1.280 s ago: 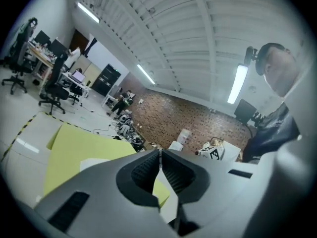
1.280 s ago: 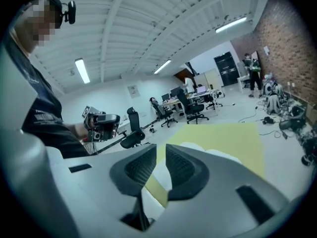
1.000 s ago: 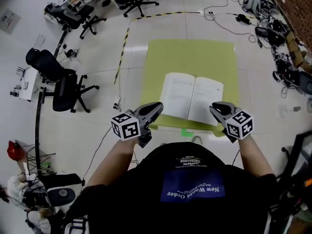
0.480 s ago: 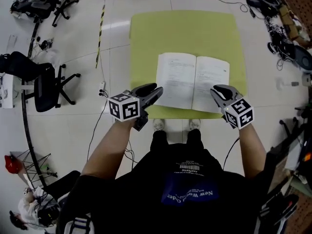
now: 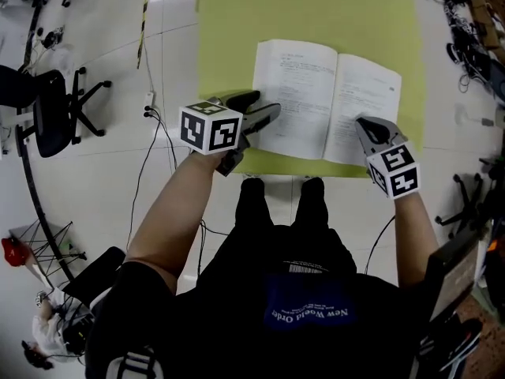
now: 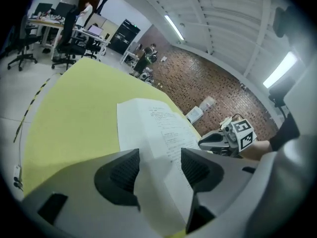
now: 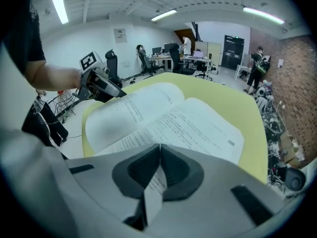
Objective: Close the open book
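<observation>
The only writing that reads clearly is on the person's dark shirt, where a blue panel (image 5: 308,313) carries "New World Order", upside down in the head view; the small line and barcode above it are too fine to read. Each gripper bears a cube with black-and-white square markers, the left cube (image 5: 211,127) and the right cube (image 5: 393,170). The open book (image 5: 316,93) lies flat, its two pages covered with printed lines too small to read. It sits on the near half of the yellow-green desk (image 5: 316,14), its near edge close to the desk edge by the person's shoes. The left gripper (image 5: 259,105) is at the book's near left corner. In the left gripper view its jaws stand well apart, having just been opening, and the edge of the left-hand page runs through the gap without either pad pressing on it, so it holds nothing. The right gripper (image 5: 369,125) points steeply down at the near edge of the right-hand page. In the right gripper view its jaw tips meet, and a sliver of printed page shows through the slit behind them. Whether the tips touch the paper cannot be told, and nothing is seen clamped. The two grippers flank the book, one at each lower corner, with the spine between them.
</observation>
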Action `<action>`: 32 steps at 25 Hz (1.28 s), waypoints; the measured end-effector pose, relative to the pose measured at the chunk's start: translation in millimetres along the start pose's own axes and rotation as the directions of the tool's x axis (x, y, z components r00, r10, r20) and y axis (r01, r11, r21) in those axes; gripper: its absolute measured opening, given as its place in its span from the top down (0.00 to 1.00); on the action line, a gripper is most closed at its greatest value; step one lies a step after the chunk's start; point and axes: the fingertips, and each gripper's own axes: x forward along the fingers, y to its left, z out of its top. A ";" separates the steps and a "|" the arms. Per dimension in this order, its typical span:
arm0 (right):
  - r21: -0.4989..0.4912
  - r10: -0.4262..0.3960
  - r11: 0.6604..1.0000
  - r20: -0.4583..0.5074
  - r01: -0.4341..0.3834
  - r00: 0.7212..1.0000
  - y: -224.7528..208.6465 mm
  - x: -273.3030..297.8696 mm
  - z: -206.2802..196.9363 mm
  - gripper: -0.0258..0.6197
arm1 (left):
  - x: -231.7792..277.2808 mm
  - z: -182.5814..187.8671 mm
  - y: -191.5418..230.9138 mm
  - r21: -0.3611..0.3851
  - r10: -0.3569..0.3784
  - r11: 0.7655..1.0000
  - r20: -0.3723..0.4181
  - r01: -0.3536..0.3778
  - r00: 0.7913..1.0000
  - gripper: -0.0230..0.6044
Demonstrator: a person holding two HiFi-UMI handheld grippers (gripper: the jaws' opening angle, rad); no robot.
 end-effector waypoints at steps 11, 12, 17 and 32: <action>-0.055 -0.012 0.998 -0.075 0.008 0.997 4.6 3.7 -4.8 0.99 | -7.5 -8.9 17.4 -0.031 0.093 0.995 -0.082 -0.096 0.992 0.51; -0.047 -0.013 0.999 -0.068 0.009 0.998 4.6 3.0 -5.2 0.99 | -5.5 -10.5 16.5 -0.038 0.087 0.995 -0.090 -0.091 0.992 0.51; -0.028 -0.007 1.000 -0.054 0.005 0.999 3.7 4.1 -4.9 0.99 | -4.2 -6.8 14.9 -0.067 0.062 0.995 -0.076 -0.068 0.995 0.51; -0.013 0.007 1.000 -0.011 -0.007 1.000 1.7 -2.4 -8.2 0.99 | 27.5 18.6 -66.5 -0.158 -0.232 0.958 0.055 0.238 0.971 0.39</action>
